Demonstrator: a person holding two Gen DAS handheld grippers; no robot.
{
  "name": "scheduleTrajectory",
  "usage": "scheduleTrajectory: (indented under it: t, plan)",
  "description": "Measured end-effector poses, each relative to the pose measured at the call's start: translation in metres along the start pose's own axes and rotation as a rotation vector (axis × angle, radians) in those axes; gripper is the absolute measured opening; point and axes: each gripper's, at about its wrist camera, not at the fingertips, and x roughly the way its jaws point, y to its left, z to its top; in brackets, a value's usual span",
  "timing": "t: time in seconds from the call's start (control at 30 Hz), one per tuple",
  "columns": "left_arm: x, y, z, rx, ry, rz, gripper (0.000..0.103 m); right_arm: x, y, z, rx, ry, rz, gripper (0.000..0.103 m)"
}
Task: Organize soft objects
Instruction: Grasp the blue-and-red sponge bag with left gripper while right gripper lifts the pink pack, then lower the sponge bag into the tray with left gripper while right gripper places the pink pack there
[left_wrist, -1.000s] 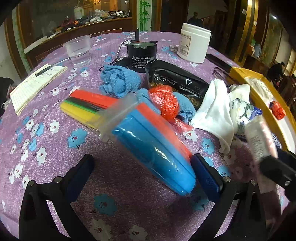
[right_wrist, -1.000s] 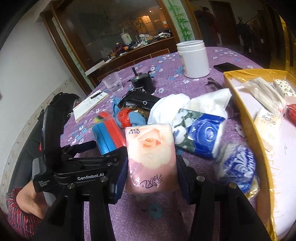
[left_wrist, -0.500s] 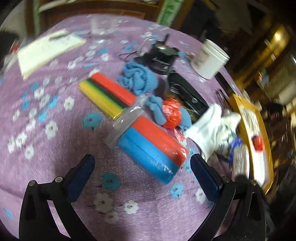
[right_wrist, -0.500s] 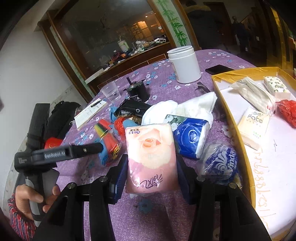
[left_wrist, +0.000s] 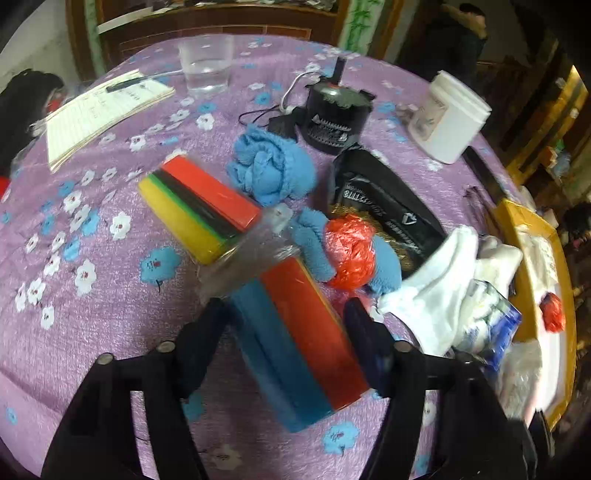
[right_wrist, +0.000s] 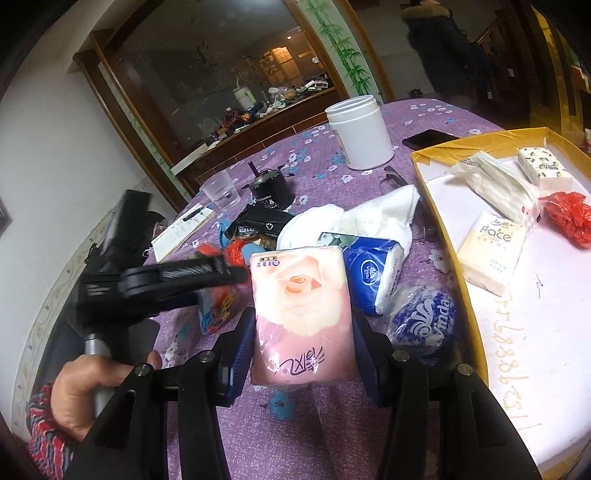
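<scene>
A plastic-wrapped pack of blue and red sponges (left_wrist: 303, 339) lies between the fingers of my left gripper (left_wrist: 284, 314). The jaws are closing and the pads sit against its two long sides. A second pack of yellow, green, black and red sponges (left_wrist: 199, 206) lies just beyond it. My right gripper (right_wrist: 303, 321) is shut on a pink rose-print tissue pack (right_wrist: 301, 295), held above the purple cloth beside the yellow-rimmed tray (right_wrist: 439, 221). The left gripper (right_wrist: 229, 275) shows in the right wrist view, a hand on its handle.
A blue towel (left_wrist: 273, 170), red bag ball (left_wrist: 351, 247), white cloth (left_wrist: 439, 288), black pouch (left_wrist: 384, 206) and blue tissue packs (right_wrist: 373, 273) crowd the middle. The tray holds tissue packs and a red bag. A cup (left_wrist: 207, 66), notepad (left_wrist: 99, 114), black device (left_wrist: 336, 114) and white jar (left_wrist: 450, 114) stand behind.
The left gripper's jaws went from wide open to narrow around the blue and red sponge pack, and its view rolled. The right gripper drifted slightly toward the tray with the pink pack.
</scene>
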Motion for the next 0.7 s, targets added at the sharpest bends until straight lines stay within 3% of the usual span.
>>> scheduleTrajectory:
  t: [0.07, 0.17, 0.3, 0.53, 0.7]
  plan:
    - [-0.007, 0.007, -0.004, 0.033, -0.002, -0.031, 0.050, -0.001, 0.000, 0.000, -0.006, 0.000, 0.002, 0.051]
    - [-0.017, 0.021, -0.013, 0.078, -0.023, -0.048, 0.044, 0.001, 0.000, 0.001, -0.005, 0.006, 0.008, 0.051]
    - [-0.022, 0.030, -0.026, 0.135, -0.040, -0.088, 0.044, 0.008, 0.003, -0.001, -0.012, 0.023, 0.010, 0.051]
    - [-0.015, 0.016, -0.034, 0.208, -0.073, -0.044, 0.053, 0.017, 0.015, -0.004, -0.042, 0.049, -0.002, 0.051]
    - [-0.019, 0.018, -0.038, 0.212, -0.103, -0.070, 0.043, 0.017, 0.016, -0.004, -0.048, 0.050, -0.024, 0.051]
